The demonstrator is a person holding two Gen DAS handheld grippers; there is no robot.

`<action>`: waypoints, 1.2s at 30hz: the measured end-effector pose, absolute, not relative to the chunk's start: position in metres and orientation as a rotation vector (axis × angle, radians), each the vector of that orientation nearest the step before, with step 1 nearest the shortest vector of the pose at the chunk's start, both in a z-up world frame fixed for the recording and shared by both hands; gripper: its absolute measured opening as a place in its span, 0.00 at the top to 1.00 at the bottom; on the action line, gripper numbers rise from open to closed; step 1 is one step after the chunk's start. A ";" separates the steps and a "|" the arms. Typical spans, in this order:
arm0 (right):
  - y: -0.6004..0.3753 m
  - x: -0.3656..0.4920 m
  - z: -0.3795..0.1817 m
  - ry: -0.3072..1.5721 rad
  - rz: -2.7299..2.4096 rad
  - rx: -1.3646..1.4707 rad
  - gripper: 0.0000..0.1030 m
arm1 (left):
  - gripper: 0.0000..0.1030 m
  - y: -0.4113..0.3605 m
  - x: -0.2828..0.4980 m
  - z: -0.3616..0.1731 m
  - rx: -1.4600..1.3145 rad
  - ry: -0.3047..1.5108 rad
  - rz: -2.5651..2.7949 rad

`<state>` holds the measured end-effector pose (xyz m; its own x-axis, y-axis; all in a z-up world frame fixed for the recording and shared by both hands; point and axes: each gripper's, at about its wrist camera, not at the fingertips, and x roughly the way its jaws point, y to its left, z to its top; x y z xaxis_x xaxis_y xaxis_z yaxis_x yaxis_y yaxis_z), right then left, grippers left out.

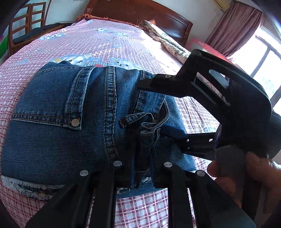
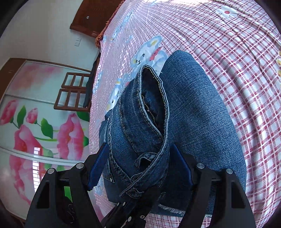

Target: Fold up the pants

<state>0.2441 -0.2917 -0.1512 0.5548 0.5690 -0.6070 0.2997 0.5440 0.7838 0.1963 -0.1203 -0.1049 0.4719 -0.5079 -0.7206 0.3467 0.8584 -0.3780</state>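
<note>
Jaws of the left gripper were pinched nearly together on a bunched fold of the waistband of the blue denim pants, while the jaws of the right gripper stood wide apart, one blue-padded finger on either side of the same thick waistband roll without pressing it. From the left wrist view the right gripper reached in from the right side, its black frame above the cloth and a hand wrapped round its handle.

The pants lay folded in a compact bundle on the bed, a back pocket with a metal rivet facing up and a frayed hem at the near edge. Beneath them spread the pink-and-white checked bedsheet printed with cartoon bears. A rolled patterned quilt lay along the far side by the dark wooden headboard. Beyond stood a wooden chair, a mauve curtain beside a bright window, and a wardrobe door painted with pink flowers.
</note>
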 end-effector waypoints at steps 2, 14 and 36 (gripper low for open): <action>-0.289 0.247 -0.152 1.027 0.205 1.014 0.30 | 0.86 -0.120 0.197 -0.105 -0.192 0.943 -0.532; -0.274 0.261 -0.152 1.095 0.157 0.800 0.76 | 0.57 -0.124 0.203 -0.096 -0.189 0.999 -0.533; -0.304 0.227 -0.106 0.934 0.280 0.867 0.84 | 0.08 0.013 0.253 -0.034 -0.286 0.789 -0.363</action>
<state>0.2274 -0.3040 -0.1064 0.5883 0.5576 -0.5856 0.1437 0.6406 0.7543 0.2532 0.0128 -0.0340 0.6481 -0.4198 -0.6354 0.2094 0.9004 -0.3813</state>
